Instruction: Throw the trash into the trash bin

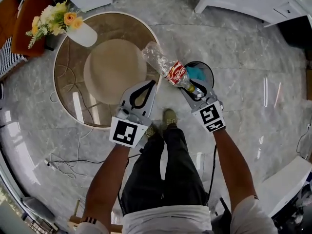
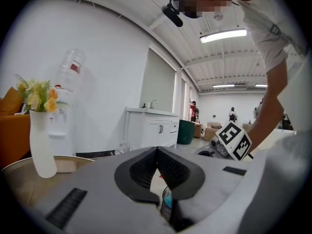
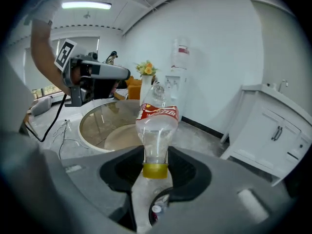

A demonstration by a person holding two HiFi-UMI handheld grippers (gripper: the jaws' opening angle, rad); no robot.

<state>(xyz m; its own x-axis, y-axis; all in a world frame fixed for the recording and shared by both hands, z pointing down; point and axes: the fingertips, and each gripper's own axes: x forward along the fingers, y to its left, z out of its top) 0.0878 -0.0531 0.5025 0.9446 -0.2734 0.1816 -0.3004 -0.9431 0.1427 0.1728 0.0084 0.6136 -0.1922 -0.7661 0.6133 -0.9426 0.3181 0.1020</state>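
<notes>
right gripper (image 3: 156, 156): clamping the plastic bottle (image 3: 157, 123) at its yellow-capped neck, body sticking out ahead.
bottle's place: hanging in air, its capped end over the trash bin (image 1: 207, 70) beside the round table's (image 1: 62, 77) edge, likely for dropping.
left gripper (image 2: 156, 151): jaws meeting, carrying nothing.

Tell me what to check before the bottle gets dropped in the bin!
1. Right claw grips the bottle by its neck: ok.
2. Trash bin is open on top: ok.
3. Whole bottle is over the bin: not ok. Only the cap end is, and the body sticks out toward the glass table.
4. Left claw is shut, empty and out of the way: ok.
5. Room left inside the bin: cannot tell.
</notes>
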